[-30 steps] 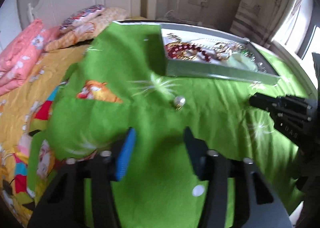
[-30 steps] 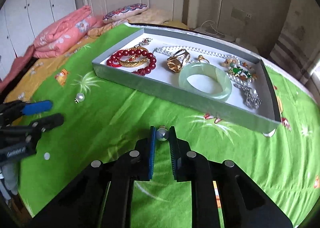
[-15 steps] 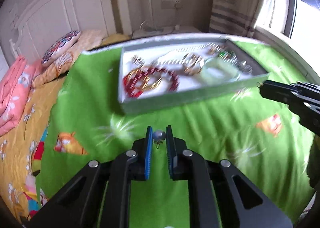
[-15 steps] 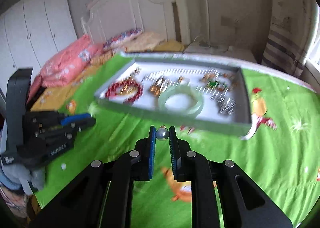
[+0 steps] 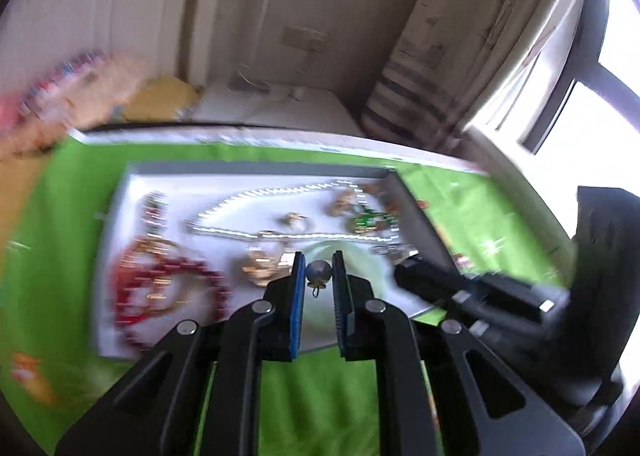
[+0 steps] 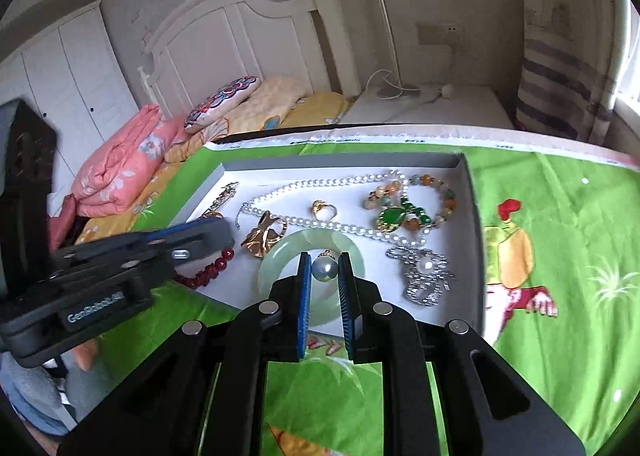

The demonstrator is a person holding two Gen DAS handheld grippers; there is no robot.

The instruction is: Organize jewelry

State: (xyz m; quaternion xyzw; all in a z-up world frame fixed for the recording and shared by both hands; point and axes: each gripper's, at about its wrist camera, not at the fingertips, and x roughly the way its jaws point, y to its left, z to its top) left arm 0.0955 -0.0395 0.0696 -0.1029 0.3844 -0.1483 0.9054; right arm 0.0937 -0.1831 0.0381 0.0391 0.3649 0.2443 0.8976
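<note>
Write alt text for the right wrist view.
The right gripper pinches a pearl earring above a jade bangle in a grey tray of jewelry on a green sheet; the left gripper reaches in alongside.

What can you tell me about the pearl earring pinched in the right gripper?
The round grey-white pearl earring has a glossy, pearly sheen and a small gold-coloured cap and loop on top. It sits upright, squeezed between the blue pads of the right gripper, which touch it on both sides. It hangs in the air above the pale green jade bangle lying in the white tray.
</note>
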